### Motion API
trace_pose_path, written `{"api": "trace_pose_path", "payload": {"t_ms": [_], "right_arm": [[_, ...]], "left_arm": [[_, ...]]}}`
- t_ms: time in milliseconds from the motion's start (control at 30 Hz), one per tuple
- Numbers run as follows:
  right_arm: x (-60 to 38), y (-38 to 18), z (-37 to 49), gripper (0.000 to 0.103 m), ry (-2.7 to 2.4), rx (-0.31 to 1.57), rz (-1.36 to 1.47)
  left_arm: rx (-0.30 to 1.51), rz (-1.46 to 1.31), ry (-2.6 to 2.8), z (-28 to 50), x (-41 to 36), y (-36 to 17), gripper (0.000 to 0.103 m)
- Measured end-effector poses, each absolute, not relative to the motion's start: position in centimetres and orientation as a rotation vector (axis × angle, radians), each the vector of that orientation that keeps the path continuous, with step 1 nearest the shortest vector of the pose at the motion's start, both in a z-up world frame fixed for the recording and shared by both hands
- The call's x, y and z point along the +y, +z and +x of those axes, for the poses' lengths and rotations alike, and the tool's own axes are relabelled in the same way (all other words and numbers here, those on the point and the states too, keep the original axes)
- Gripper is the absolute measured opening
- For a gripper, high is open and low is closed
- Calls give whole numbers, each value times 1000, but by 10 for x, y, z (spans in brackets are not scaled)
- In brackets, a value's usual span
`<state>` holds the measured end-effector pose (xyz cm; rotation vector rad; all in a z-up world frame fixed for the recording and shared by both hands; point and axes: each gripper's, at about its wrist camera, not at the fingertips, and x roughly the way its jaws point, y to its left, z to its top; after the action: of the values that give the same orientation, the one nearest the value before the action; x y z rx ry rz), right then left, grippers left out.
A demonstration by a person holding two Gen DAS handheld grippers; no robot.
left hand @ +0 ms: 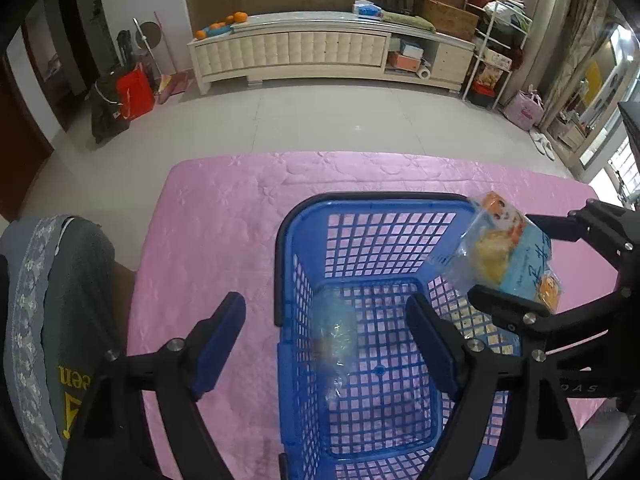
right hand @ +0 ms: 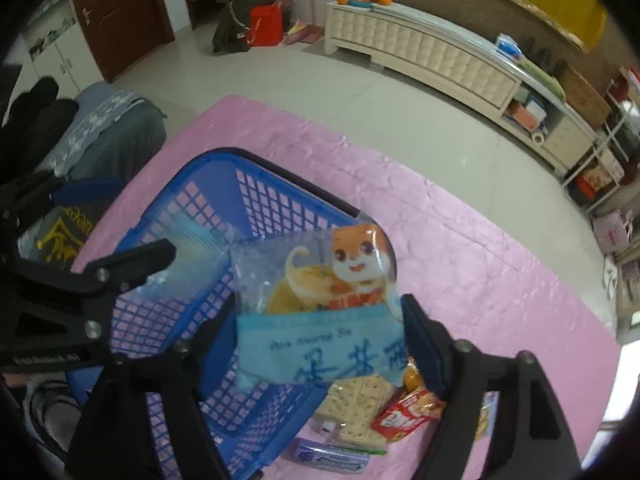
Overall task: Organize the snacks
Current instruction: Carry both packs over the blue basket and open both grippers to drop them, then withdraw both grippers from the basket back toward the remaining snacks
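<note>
A blue plastic basket [left hand: 360, 200] [right hand: 192, 200] stands on the pink tablecloth [left hand: 224, 216]. My left gripper [left hand: 326, 344] hangs open over the basket's left wall, its fingers empty. Below it a clear snack packet [left hand: 332, 336] shows blurred inside the basket. My right gripper [right hand: 320, 344] [left hand: 506, 256] is above the basket's right rim. A light-blue snack bag [right hand: 320, 320] [left hand: 504, 252] with a cartoon fox sits between its wide-spread fingers, which do not visibly press it. The left gripper [right hand: 112, 228] also shows at the left of the right wrist view.
Right of the basket, crackers [right hand: 356, 404], a red packet [right hand: 404, 412] and a blue-purple pack [right hand: 328, 456] lie on the cloth. Grey clothing with yellow print [left hand: 68, 320] lies left of the table. A long cream cabinet [left hand: 320, 52] lines the far wall beyond the tiled floor.
</note>
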<state>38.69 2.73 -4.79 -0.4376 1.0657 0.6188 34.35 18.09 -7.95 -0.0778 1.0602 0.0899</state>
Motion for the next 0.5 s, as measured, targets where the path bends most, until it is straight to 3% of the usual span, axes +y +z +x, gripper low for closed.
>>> {"api": "trace_pose_path", "payload": {"t_ms": [200, 500], "right_arm": [[14, -38, 390, 98, 590, 1069, -367], [-10, -10, 368, 98, 562, 1040, -330]], "left_arm": [[1031, -103, 70, 333, 180, -65, 81], [1017, -94, 43, 313, 162, -40, 81]]}}
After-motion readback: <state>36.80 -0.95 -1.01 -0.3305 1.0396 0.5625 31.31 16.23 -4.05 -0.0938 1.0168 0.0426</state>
